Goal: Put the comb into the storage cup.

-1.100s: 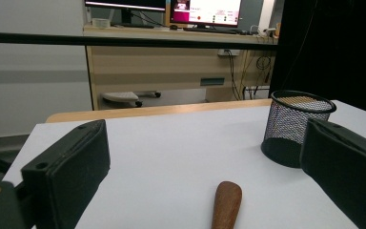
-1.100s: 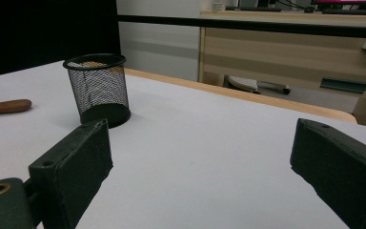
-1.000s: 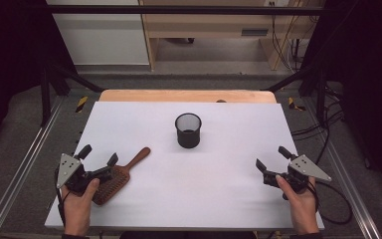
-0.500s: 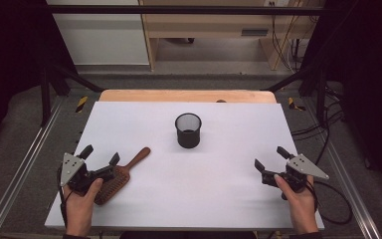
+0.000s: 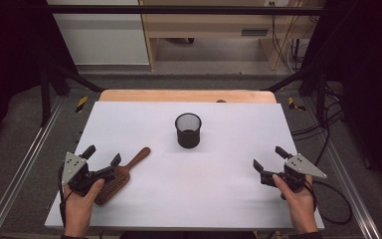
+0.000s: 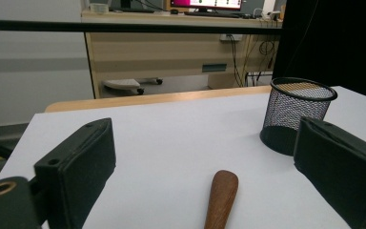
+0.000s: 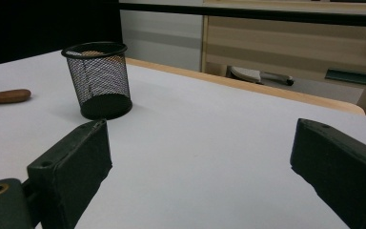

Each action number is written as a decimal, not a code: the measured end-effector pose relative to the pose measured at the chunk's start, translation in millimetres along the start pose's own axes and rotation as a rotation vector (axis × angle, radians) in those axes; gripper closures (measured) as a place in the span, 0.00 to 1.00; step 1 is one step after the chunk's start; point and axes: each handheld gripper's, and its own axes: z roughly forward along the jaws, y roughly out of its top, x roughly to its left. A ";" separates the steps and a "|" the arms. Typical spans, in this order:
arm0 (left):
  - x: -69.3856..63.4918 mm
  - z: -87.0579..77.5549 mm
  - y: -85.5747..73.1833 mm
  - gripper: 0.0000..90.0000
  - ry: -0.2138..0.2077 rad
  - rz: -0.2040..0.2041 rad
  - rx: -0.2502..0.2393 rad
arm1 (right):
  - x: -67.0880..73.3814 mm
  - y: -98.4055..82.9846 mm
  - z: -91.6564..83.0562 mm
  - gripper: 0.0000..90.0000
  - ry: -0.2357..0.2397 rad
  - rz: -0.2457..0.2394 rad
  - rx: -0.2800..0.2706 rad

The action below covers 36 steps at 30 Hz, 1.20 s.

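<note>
Because the wooden brush (image 5: pixel 121 174) lies flat on the white surface (image 5: pixel 219 199) at its near left, directly under the left gripper (image 5: pixel 101 160), that gripper is placed to take it. The left fingers (image 6: pixel 78 164) are spread wide, holding nothing; the handle runs out between them toward the mesh cup (image 5: pixel 188 130). The brush is judged rigid, light and not fragile. The smooth handle may slip, so grip at the neck, just beside the head. The right gripper (image 5: pixel 268 159) is likewise spread and empty, well apart. The near left edge is close; open room lies toward the centre.
</note>
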 end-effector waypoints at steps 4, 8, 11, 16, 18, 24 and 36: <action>-0.4 0.7 1.5 0.15 -0.013 -0.005 0.016 | 0.0 0.0 0.2 0.07 -0.001 -0.003 0.001; -2.9 2.0 1.8 0.25 -0.026 -0.004 0.036 | 0.0 -0.1 0.4 0.07 -0.001 -0.008 0.004; -3.7 2.5 1.9 0.32 -0.037 -0.006 0.041 | 0.3 0.0 0.3 0.08 0.000 -0.009 0.003; -4.3 2.3 1.8 0.46 -0.053 -0.007 0.051 | 0.2 0.2 0.2 0.08 -0.001 -0.007 0.000; -5.1 2.8 2.2 0.50 -0.060 -0.008 0.058 | 0.3 0.2 0.1 0.08 0.000 -0.007 0.001; -11.6 9.7 3.1 0.66 -0.056 -0.014 0.091 | 0.2 0.2 0.0 0.08 -0.001 -0.009 0.003; -26.0 40.3 9.3 0.93 -0.023 -0.025 0.156 | 0.3 0.3 -0.7 0.08 -0.003 -0.009 0.002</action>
